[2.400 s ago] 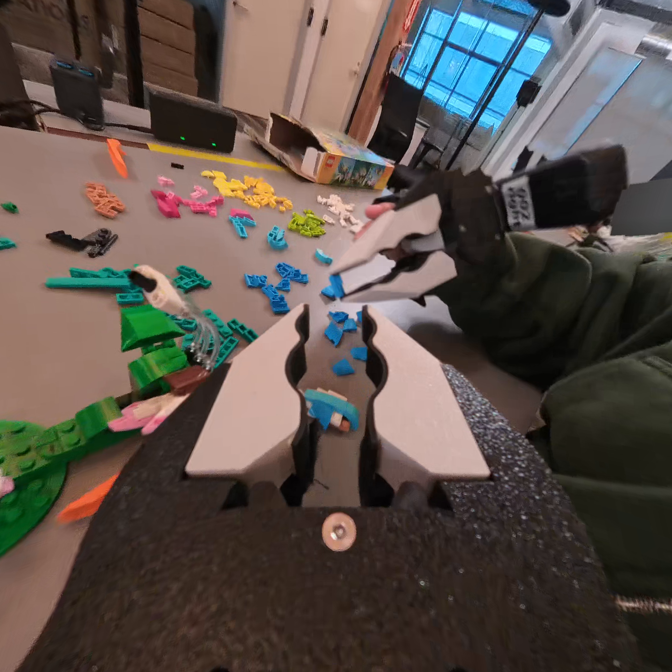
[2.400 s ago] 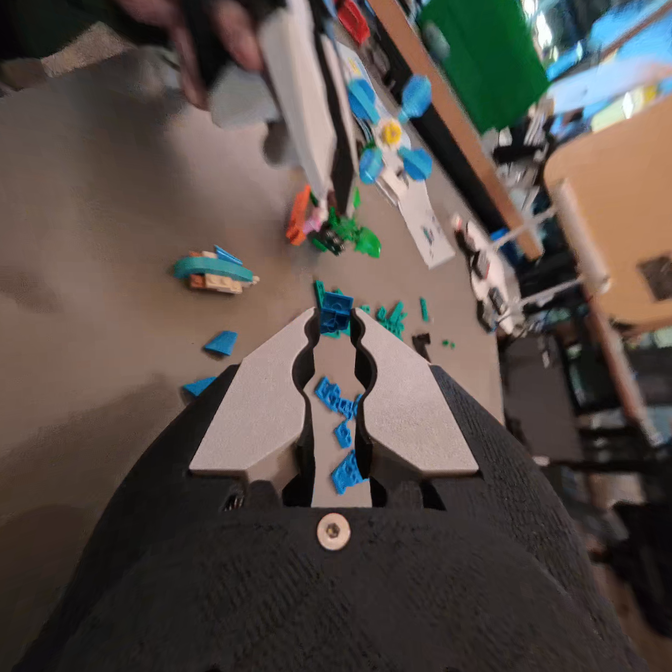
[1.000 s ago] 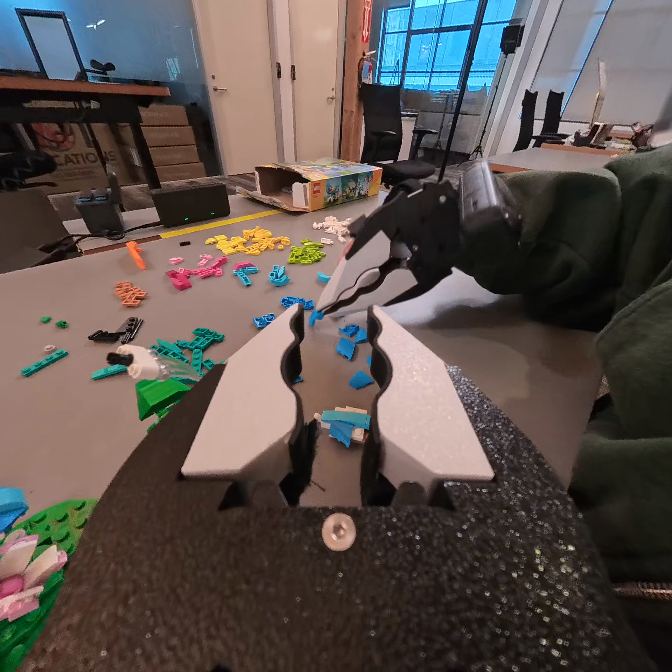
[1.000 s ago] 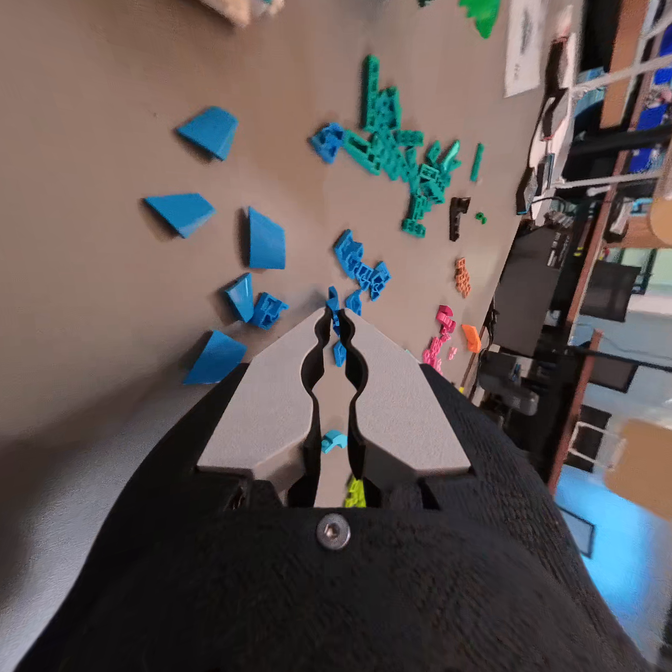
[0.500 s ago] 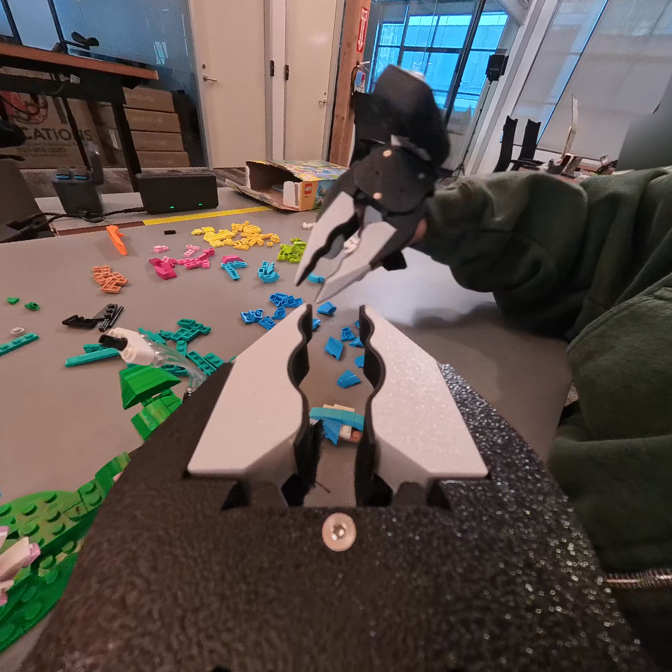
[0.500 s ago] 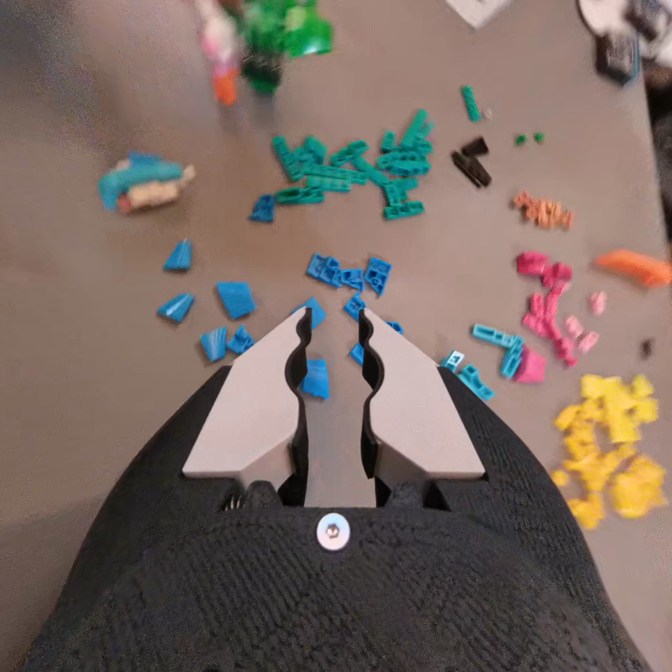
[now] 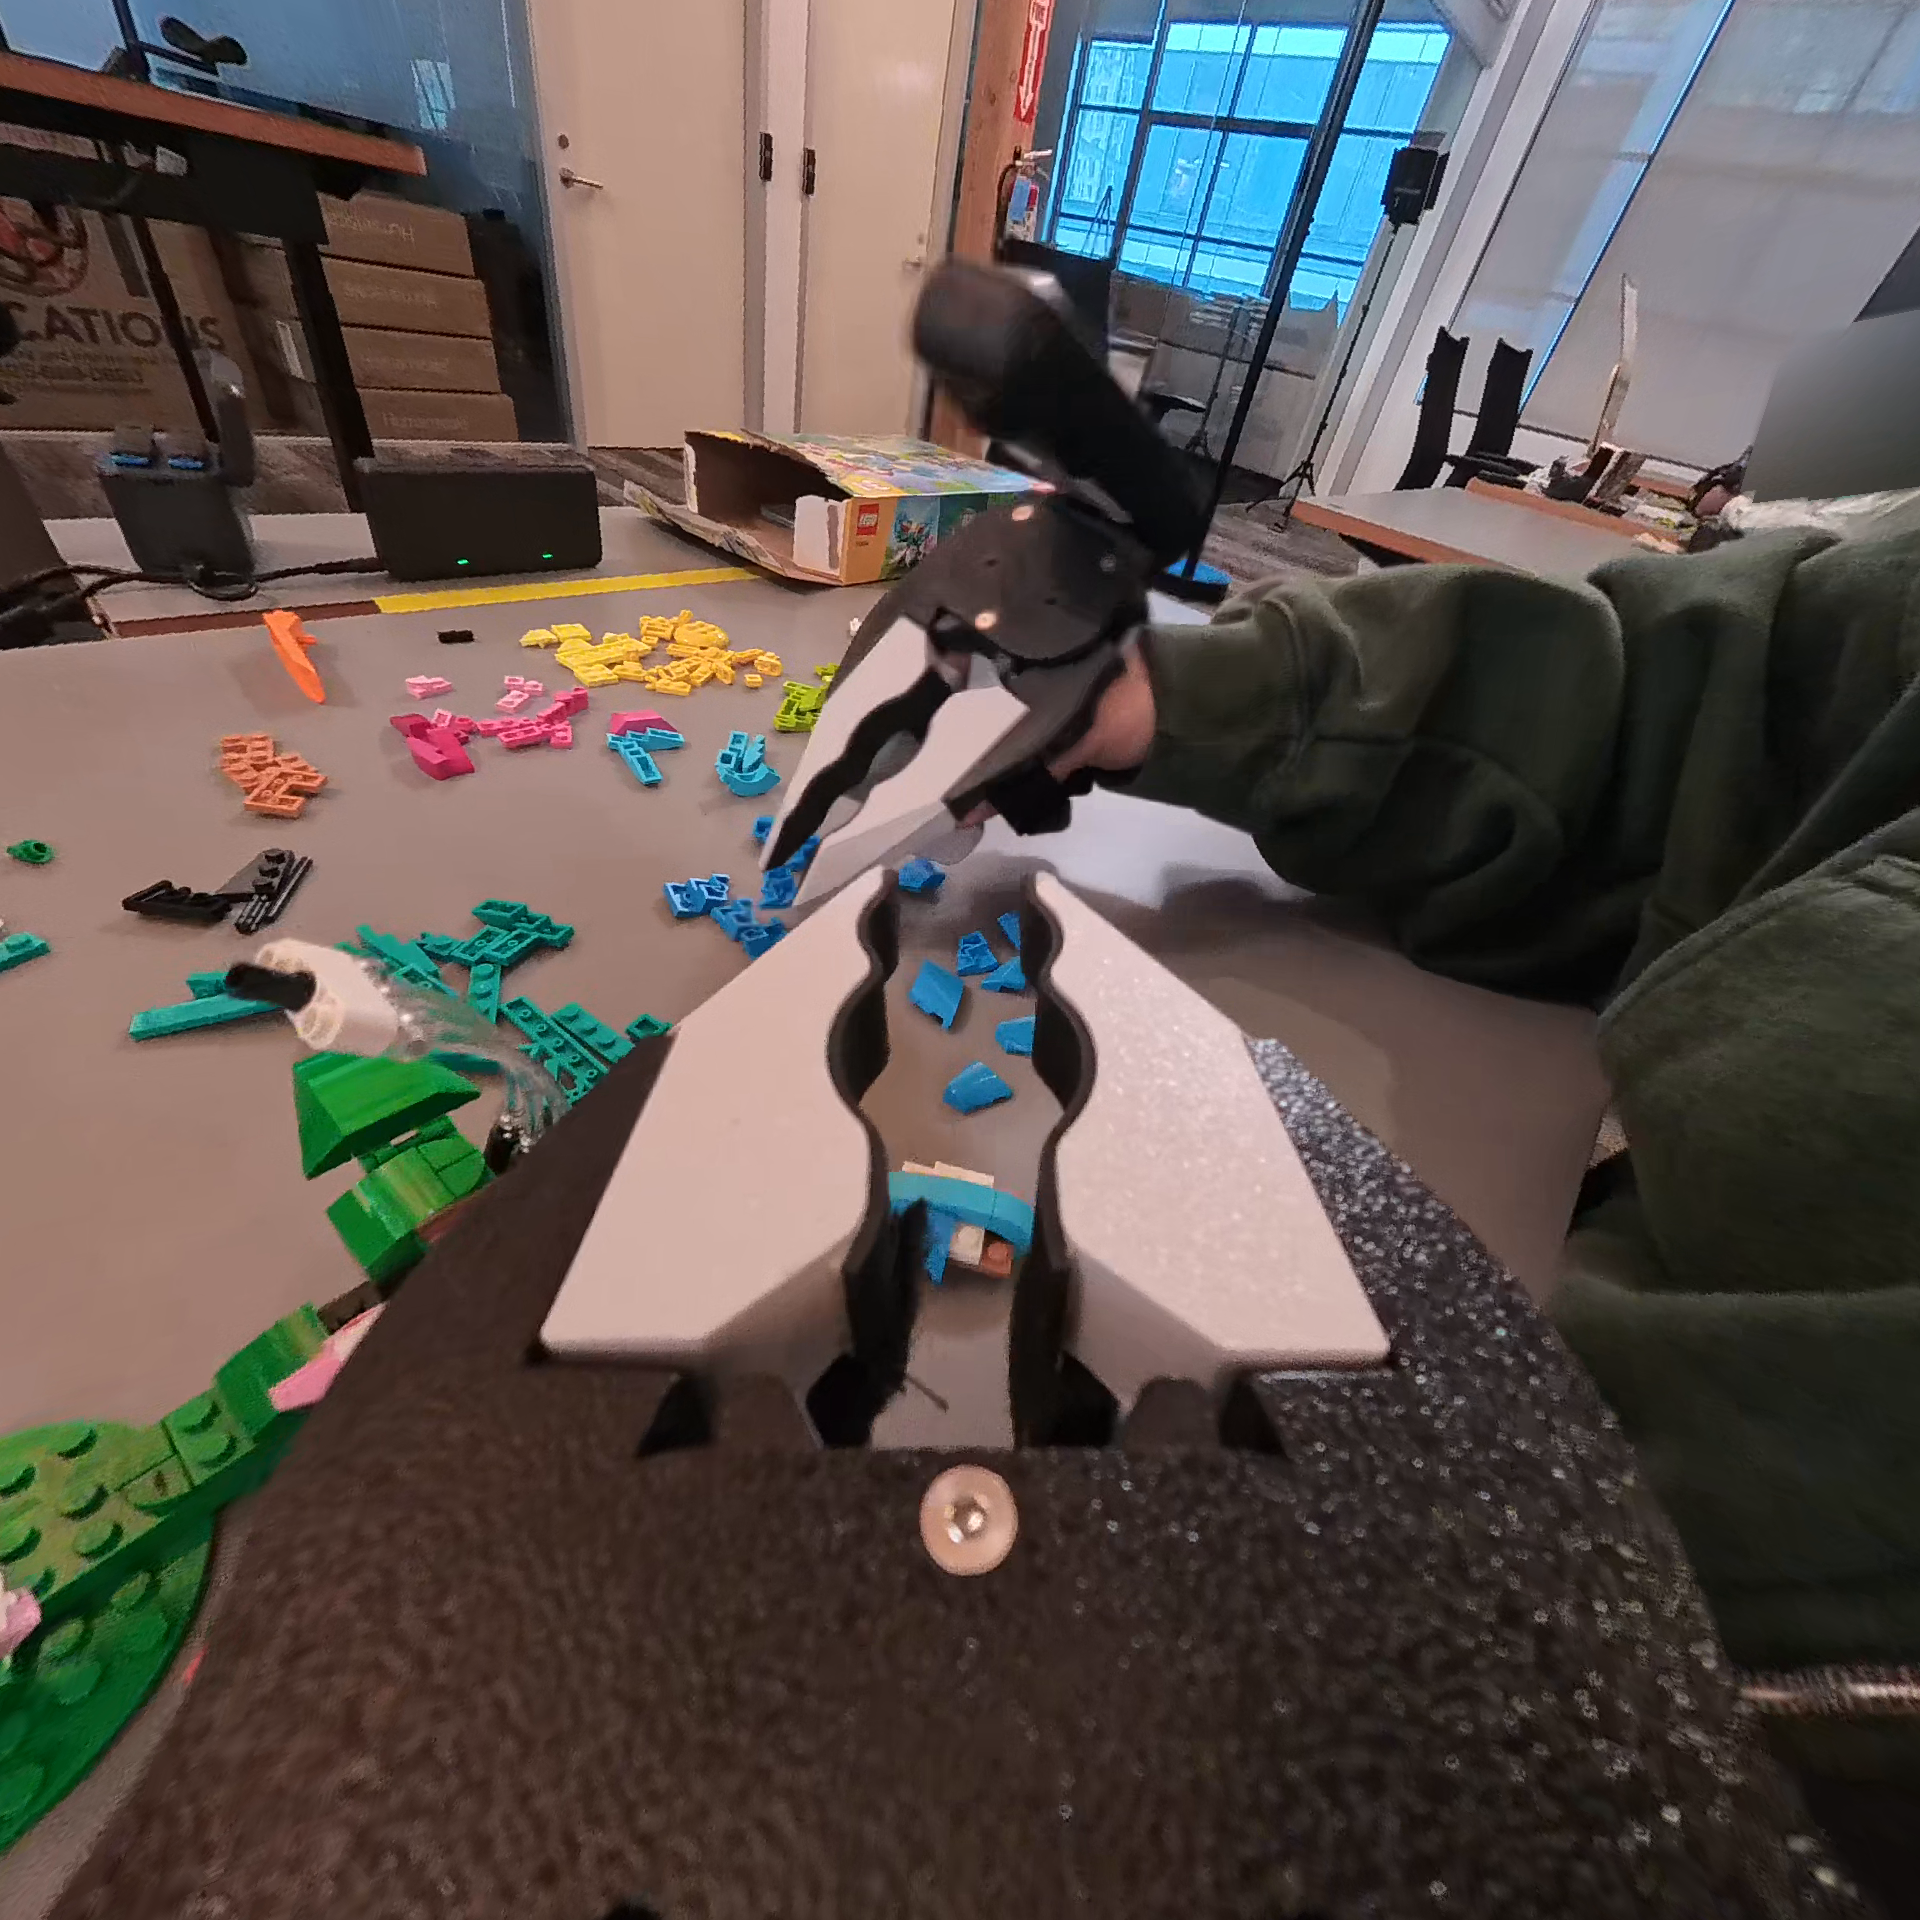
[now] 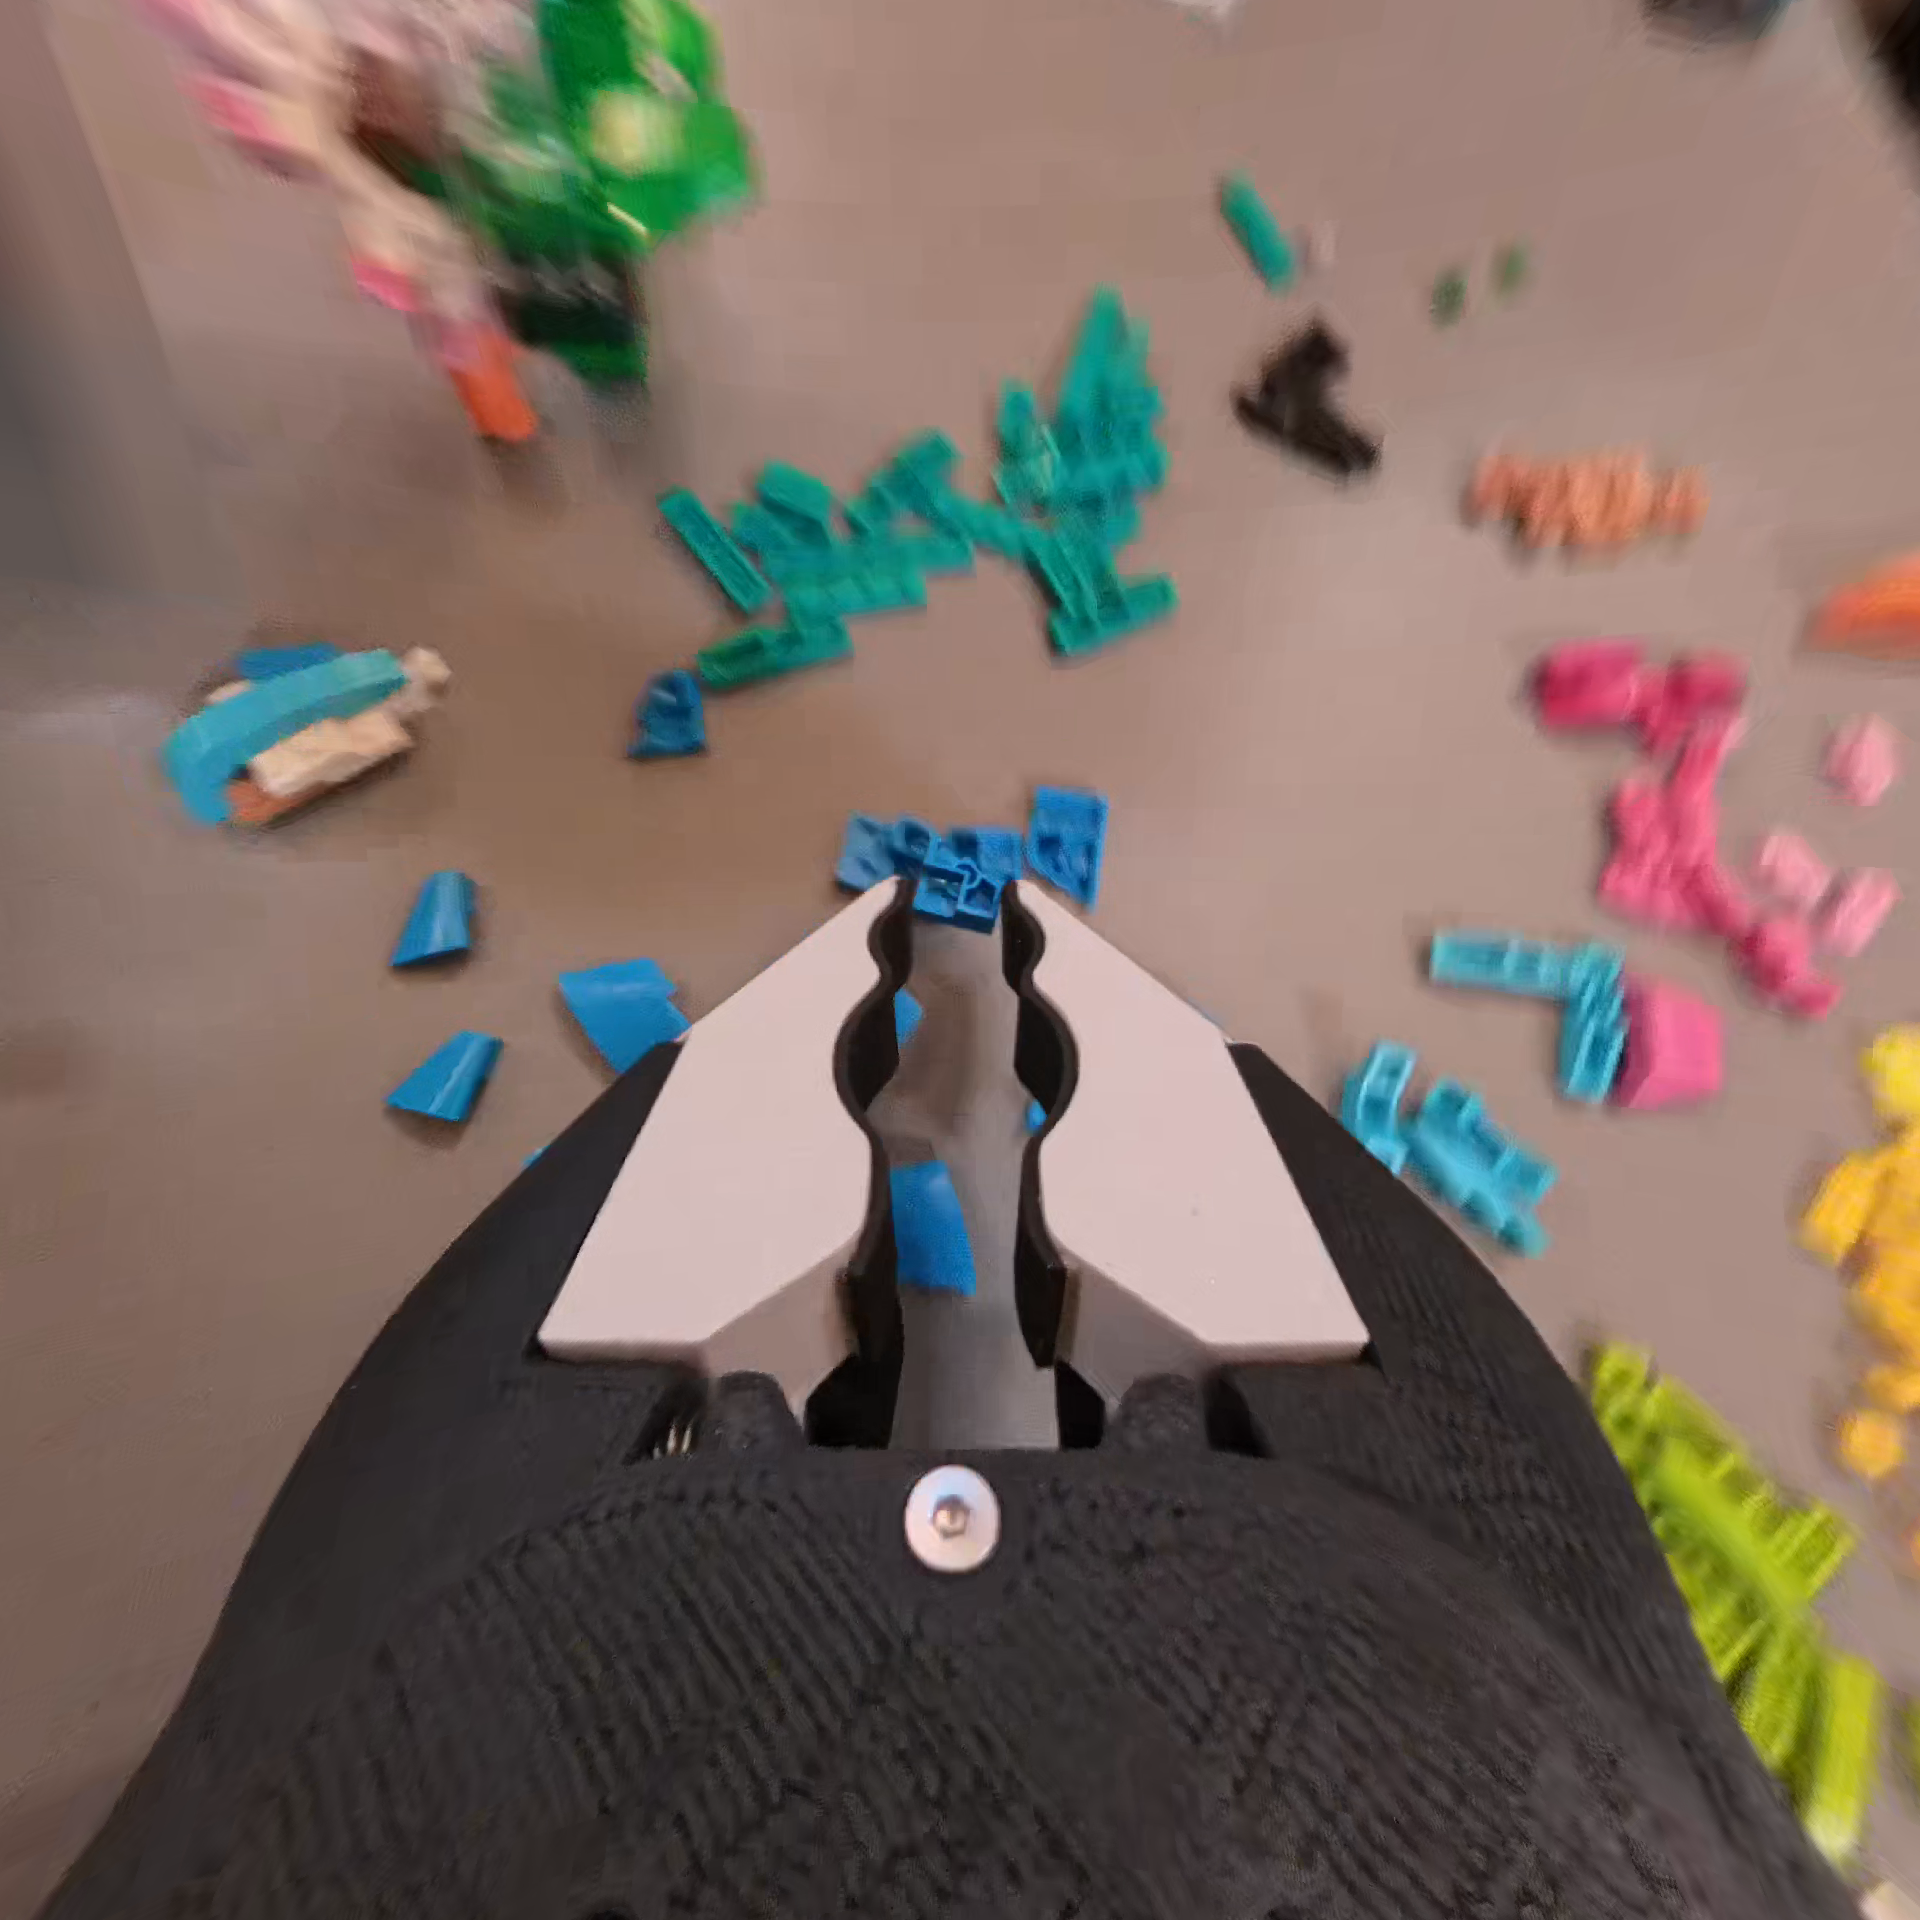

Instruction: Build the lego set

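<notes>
Right gripper [image 8: 954,894] jaws are parted, empty, tips at the blue bricks [image 8: 971,868]; left gripper [image 7: 958,896] jaws gape too, nothing held.

The right tongs [image 8: 956,899] are hovering over a grey surface [image 8: 260,1195] with their jaws parted, their tips poised just at a small cluster of blue bricks [image 8: 977,862]. Blue wedge pieces [image 8: 436,920] are lying scattered to the left, while a small blue, tan and orange assembly [image 8: 296,732] is sitting farther left. Teal pieces [image 8: 935,530] are spreading beyond the tips, with pink bricks [image 8: 1704,831], yellow bricks [image 8: 1870,1247] and lime bricks [image 8: 1745,1579] lining the right edge, all blurred.
</notes>
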`<state>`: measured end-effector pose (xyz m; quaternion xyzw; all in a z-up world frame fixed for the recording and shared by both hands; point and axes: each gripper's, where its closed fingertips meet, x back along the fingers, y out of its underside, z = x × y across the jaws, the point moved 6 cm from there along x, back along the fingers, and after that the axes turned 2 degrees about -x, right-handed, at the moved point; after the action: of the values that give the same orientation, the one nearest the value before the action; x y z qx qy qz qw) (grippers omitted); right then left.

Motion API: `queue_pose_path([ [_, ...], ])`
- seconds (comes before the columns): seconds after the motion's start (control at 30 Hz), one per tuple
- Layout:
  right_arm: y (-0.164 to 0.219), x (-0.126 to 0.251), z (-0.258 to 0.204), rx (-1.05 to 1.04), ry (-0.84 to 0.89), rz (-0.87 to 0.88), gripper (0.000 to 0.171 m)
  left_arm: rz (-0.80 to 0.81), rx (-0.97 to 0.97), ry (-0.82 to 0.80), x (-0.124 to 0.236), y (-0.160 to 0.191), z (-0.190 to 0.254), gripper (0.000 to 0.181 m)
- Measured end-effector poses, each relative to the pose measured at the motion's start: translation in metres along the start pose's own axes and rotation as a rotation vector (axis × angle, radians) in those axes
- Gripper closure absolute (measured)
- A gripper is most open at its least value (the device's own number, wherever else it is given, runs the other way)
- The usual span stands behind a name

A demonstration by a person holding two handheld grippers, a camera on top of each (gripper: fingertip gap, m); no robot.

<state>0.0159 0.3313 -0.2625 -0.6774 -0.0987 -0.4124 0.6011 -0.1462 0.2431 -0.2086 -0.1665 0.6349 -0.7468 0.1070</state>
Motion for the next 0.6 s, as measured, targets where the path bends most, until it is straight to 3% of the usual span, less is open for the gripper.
queue_pose_path([
  [0.03,-0.009,0.005,-0.008,0.117,0.004,0.079,0.156,-0.002,0.01,-0.011,-0.002,-0.001,-0.001,0.159],
  [0.13,-0.037,0.025,-0.047,0.517,0.011,0.329,0.156,-0.031,0.075,-0.117,-0.007,0.0,-0.013,0.153],
  [0.23,-0.049,0.035,-0.073,0.756,0.06,0.42,0.156,-0.031,0.165,-0.047,-0.012,0.001,-0.011,0.148],
  [0.27,-0.051,0.037,-0.079,0.802,0.069,0.432,0.156,-0.022,0.188,-0.022,-0.013,0.001,-0.009,0.146],
  [0.4,-0.057,0.042,-0.094,0.912,0.098,0.468,0.156,-0.003,0.224,0.051,-0.012,0.0,-0.003,0.169],
  [0.47,-0.059,0.045,-0.097,0.941,0.111,0.481,0.156,-0.004,0.248,0.088,-0.012,0.0,0.0,0.169],
  [0.6,-0.059,0.044,-0.099,0.9,0.076,0.453,0.156,-0.014,0.219,0.11,-0.013,0.003,0.003,0.179],
])
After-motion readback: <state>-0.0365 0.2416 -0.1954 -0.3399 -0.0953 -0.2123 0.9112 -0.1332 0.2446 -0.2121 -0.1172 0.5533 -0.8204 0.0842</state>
